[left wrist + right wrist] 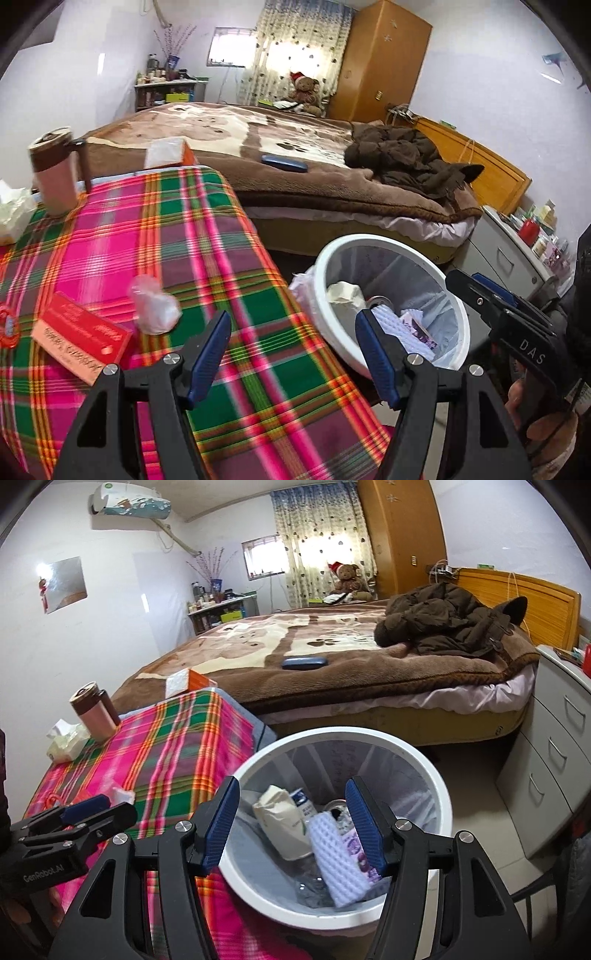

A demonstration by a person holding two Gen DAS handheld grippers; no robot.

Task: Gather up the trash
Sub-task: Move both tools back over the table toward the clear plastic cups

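Left gripper (293,354) is hanging over the plaid worktop (229,236), fingers apart with nothing between them. Crumpled plastic wrapper (155,308) is lying on the cloth ahead and to the left of those fingers, apart from them, beside the red box (83,341) (no clear long axis). Right gripper (291,821) is hovering over the white bin (424,768), fingers apart and empty, so the left hand is sitting nearer the wrapper.

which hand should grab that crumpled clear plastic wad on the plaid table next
Probably the left. The left gripper is open and empty over the plaid table, with the crumpled plastic wad just ahead. The right gripper, also empty, hangs over the trash bin.
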